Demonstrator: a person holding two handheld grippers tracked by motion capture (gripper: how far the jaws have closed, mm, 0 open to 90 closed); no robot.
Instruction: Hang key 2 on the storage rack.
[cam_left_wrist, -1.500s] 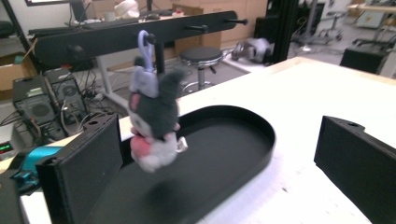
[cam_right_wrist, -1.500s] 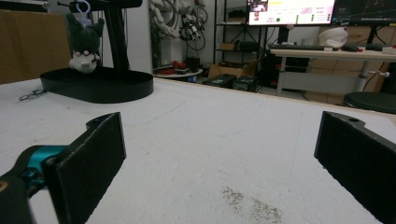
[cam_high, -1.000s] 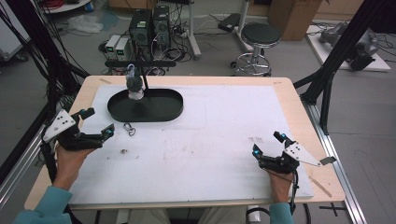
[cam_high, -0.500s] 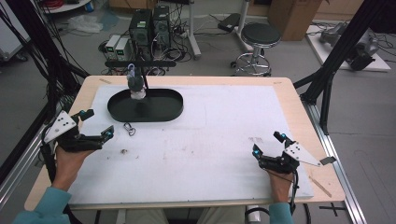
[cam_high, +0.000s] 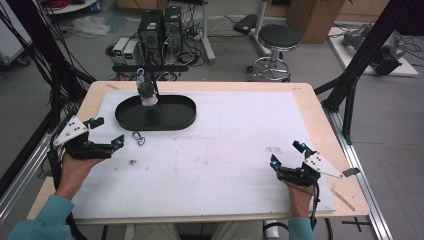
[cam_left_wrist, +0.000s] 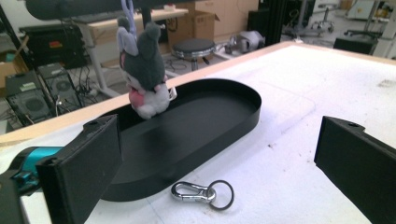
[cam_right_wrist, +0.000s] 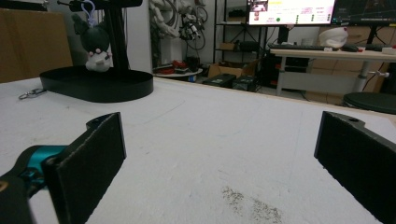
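Nothing has moved since a second ago: my left hand-held gripper (cam_high: 106, 134) rests on the worktop (cam_high: 225, 165) at nine o'clock, jaws apart, with the carabiner keyring (cam_left_wrist: 201, 192) just ahead (beside the black oval tray (cam_left_wrist: 224, 116)). My right hand-held gripper (cam_high: 286, 154) sits at four o'clock, jaws apart.
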